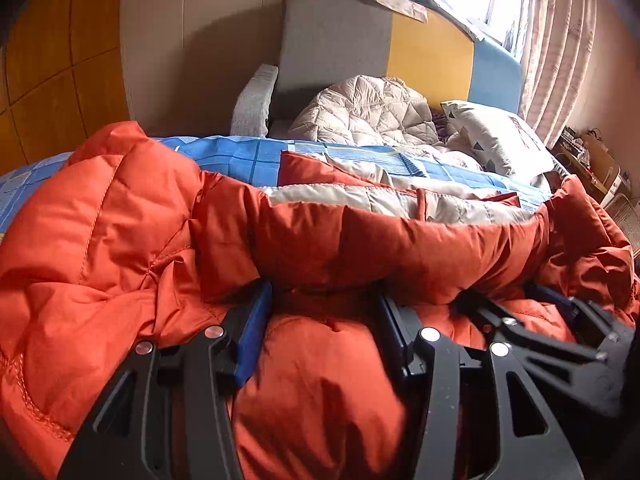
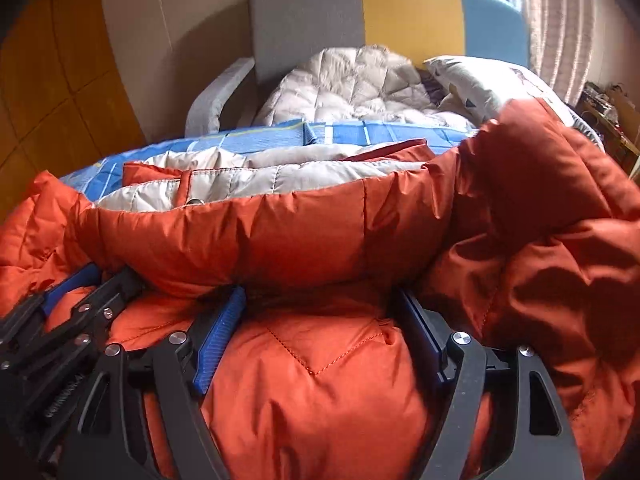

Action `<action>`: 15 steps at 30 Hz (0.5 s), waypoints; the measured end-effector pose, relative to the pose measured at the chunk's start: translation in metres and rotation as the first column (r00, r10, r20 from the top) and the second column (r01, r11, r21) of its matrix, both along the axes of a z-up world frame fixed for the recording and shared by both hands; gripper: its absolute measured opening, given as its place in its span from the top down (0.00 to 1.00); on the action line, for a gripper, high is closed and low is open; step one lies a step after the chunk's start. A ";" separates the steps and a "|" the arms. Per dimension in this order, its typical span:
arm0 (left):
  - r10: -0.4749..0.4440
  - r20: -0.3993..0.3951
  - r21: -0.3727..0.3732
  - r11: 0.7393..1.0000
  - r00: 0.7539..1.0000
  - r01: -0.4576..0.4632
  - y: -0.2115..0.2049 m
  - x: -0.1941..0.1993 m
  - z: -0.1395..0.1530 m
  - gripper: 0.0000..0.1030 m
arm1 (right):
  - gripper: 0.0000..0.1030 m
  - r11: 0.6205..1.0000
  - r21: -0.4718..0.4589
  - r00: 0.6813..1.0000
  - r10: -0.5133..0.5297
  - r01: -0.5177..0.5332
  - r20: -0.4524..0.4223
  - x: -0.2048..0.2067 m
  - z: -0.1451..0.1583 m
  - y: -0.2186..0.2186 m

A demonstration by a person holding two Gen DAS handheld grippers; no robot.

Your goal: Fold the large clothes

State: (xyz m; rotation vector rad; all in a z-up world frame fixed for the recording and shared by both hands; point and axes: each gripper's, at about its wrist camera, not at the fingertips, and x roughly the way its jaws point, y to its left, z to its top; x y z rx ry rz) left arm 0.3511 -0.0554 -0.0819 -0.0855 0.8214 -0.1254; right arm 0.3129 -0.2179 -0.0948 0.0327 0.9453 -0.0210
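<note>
We see the orange jacket (image 1: 132, 216) bunched on the bed (image 1: 248, 156), its grey lining (image 2: 248, 176) turned up toward the sofa (image 1: 332, 40). Our left tool (image 1: 324, 320) stands about half open with a puffy fold of jacket bulging between its blue pads (image 1: 252, 340); whether they pinch it we cannot tell. Our right tool (image 2: 320, 320), just beside it, is spread wide around another fold of jacket. A beige quilted coat (image 2: 340, 76) and a pillow (image 2: 480, 80) lie nearer the sofa.
</note>
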 end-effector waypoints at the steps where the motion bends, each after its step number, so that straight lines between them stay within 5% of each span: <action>1: -0.004 -0.002 0.000 1.000 1.000 0.004 0.000 -0.001 0.000 0.51 | 0.26 1.000 0.012 1.000 0.022 -0.021 -0.019 0.000 0.005 -0.003; 8: -0.016 0.017 0.028 0.999 1.000 0.016 0.001 -0.014 0.017 0.49 | 0.19 0.996 0.066 0.998 -0.056 0.054 0.034 -0.019 0.057 -0.068; 15: -0.015 0.086 0.070 0.998 0.996 0.009 0.009 -0.046 0.040 0.49 | 0.19 0.975 0.066 0.976 -0.215 0.212 0.038 -0.043 0.064 -0.137</action>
